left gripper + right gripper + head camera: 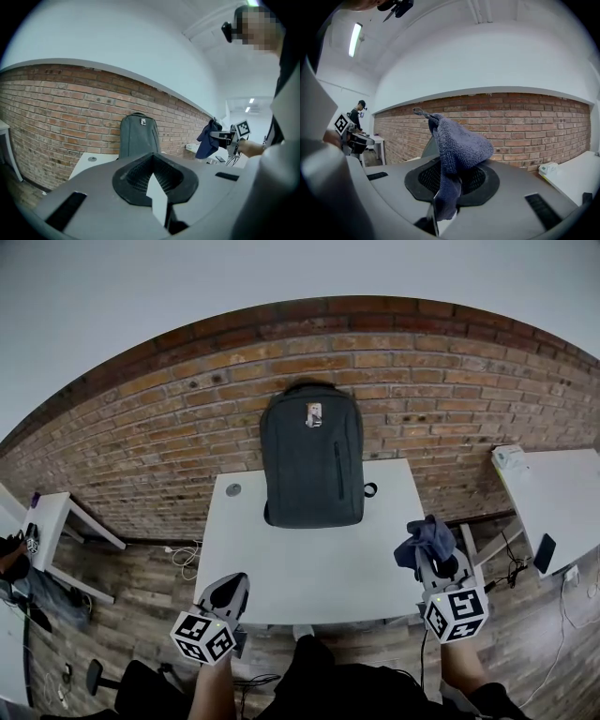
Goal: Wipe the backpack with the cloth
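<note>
A dark grey backpack [312,460] stands upright at the back of the white table [319,568], leaning on the brick wall. My right gripper [434,565] hovers off the table's front right corner, shut on a dark blue cloth [427,538] that drapes over its jaws. In the right gripper view the cloth [457,152] hangs from the right gripper [447,197] and hides most of the backpack [428,147]. My left gripper [225,599] is at the front left edge, shut and holding nothing. The left gripper view looks over the left gripper [157,192] at the backpack [139,136] and the cloth [207,139].
A small round grey disc [233,489] lies on the table left of the backpack. Another white table [553,498] to the right carries a box [511,457] and a dark phone [544,552]. A small white table [56,512] stands at the left. A person [358,112] stands far off.
</note>
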